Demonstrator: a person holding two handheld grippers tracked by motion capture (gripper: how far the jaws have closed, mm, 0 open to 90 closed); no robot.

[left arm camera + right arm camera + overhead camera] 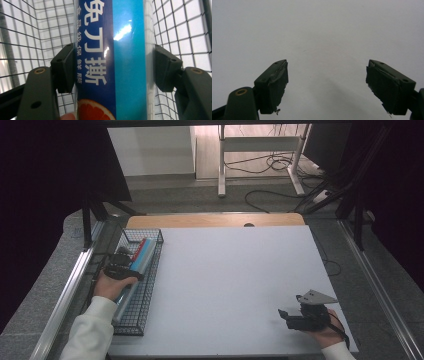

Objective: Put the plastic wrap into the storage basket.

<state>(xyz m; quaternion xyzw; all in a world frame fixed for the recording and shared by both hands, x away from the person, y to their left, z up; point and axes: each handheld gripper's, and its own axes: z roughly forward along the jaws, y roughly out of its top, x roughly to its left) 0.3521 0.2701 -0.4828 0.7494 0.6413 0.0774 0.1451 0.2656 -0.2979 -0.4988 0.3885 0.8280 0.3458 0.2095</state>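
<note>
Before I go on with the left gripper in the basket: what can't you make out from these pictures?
- High view: the packs in the wire basket are too small to count or read; the left gripper and hand cover part of them.
- Left gripper view: the blue box is cut off at top and bottom, so its ends are hidden.
- Right gripper view: the right gripper faces the bare white table; nothing else can be judged.

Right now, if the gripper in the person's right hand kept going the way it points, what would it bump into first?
Probably nothing soon. The right gripper is open, its fingers point left across the bare white table. The wire basket lies far off that way, though depth is unclear.
</note>
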